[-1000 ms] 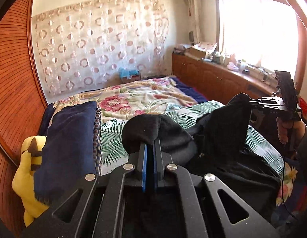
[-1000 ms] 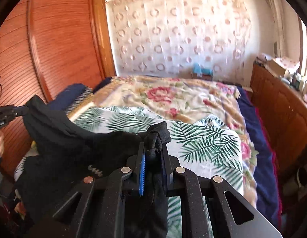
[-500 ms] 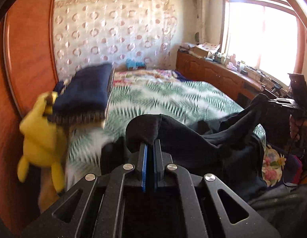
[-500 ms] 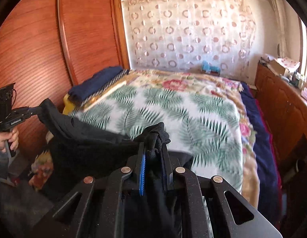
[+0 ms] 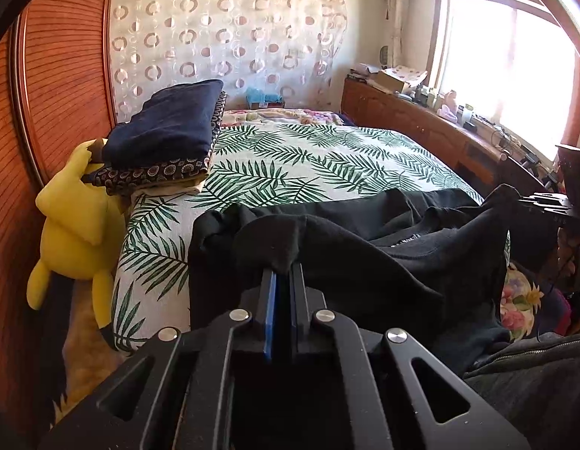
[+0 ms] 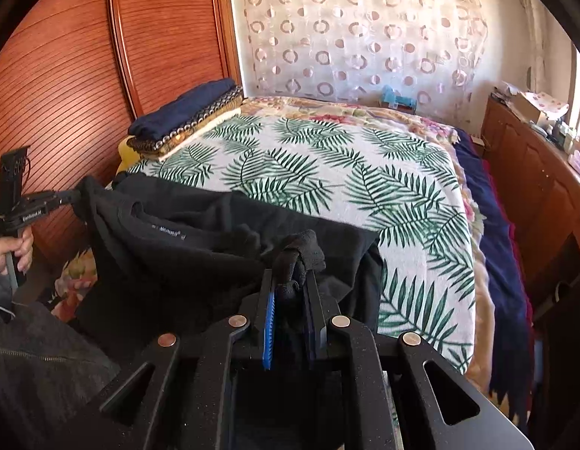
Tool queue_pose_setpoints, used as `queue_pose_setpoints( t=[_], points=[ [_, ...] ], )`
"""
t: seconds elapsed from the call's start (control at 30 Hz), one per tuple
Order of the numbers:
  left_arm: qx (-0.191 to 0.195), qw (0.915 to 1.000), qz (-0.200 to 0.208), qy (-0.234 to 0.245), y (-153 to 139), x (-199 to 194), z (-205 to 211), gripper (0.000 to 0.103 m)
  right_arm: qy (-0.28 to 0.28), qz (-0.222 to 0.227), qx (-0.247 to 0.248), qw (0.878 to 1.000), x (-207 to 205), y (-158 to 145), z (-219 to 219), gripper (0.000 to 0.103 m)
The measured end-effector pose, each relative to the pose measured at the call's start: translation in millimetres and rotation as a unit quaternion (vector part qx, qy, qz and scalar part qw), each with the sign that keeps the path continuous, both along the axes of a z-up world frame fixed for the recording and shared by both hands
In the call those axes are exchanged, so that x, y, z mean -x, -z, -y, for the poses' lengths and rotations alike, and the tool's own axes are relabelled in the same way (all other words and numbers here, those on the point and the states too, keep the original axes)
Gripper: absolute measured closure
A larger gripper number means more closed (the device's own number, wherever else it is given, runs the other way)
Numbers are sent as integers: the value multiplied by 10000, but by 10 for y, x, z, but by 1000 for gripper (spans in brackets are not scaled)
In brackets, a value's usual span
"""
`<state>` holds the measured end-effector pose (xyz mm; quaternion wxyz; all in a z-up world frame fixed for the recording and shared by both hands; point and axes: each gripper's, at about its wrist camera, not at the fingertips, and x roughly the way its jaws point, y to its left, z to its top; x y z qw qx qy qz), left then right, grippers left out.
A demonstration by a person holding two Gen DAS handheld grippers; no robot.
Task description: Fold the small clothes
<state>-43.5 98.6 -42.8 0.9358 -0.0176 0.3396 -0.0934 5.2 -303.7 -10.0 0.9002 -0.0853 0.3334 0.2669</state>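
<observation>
A black shirt [image 5: 364, 262] [image 6: 200, 247] with a small collar label is stretched between my two grippers over the near edge of the bed's palm-leaf sheet [image 5: 308, 165] [image 6: 308, 157]. My left gripper [image 5: 283, 272] is shut on a fold of the shirt's edge. It also shows at the left in the right wrist view, as the left gripper [image 6: 74, 198] pinching a corner. My right gripper [image 6: 293, 285] is shut on a bunched wad of the black cloth. It appears as the right gripper [image 5: 520, 198] at the far right of the left wrist view.
A stack of folded clothes [image 5: 170, 131] [image 6: 188, 112] with a navy piece on top lies at the bed's far left. A yellow plush toy [image 5: 72, 232] hangs beside it against the wooden wardrobe [image 5: 46, 93]. A wooden cabinet [image 5: 421, 127] runs under the window. A hand [image 6: 20, 251] grips the left handle.
Both grippers have drawn back toward the near edge of the bed and sunk a little, taking the black shirt along. More of the leaf sheet now shows beyond it.
</observation>
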Motion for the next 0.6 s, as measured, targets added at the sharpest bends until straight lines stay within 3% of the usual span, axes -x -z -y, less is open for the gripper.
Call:
queue_pose_setpoints(
  t=[0.07, 0.17, 0.23, 0.3, 0.4, 0.47, 0.6],
  points=[
    [-44, 10000, 4, 30, -15, 13, 18, 96, 28, -56, -43, 10000, 4, 9, 13, 90],
    [-122, 9999, 95, -29, -76, 26, 20, 82, 129, -194, -91, 9997, -85, 52, 56, 90],
    [-154, 9996, 213, -33, -132, 39, 12, 57, 127, -240, -94, 9996, -104, 53, 49, 88],
    [-116, 9995, 310, -11, -186, 39, -1, 50, 152, -188, -23, 9997, -81, 27, 26, 83],
    [-92, 9994, 343, -32, -209, -31, -35, 22, 113, -88, -20, 9999, -43, -57, 30, 76],
    [-99, 9994, 325, -60, -203, -107, -61, 22, 179, 41, -10, 9998, -22, -125, 55, 61],
    [-188, 9993, 280, -161, -158, -297, -89, 22, 337, 247, -16, 9991, -80, -210, 112, 55]
  ],
)
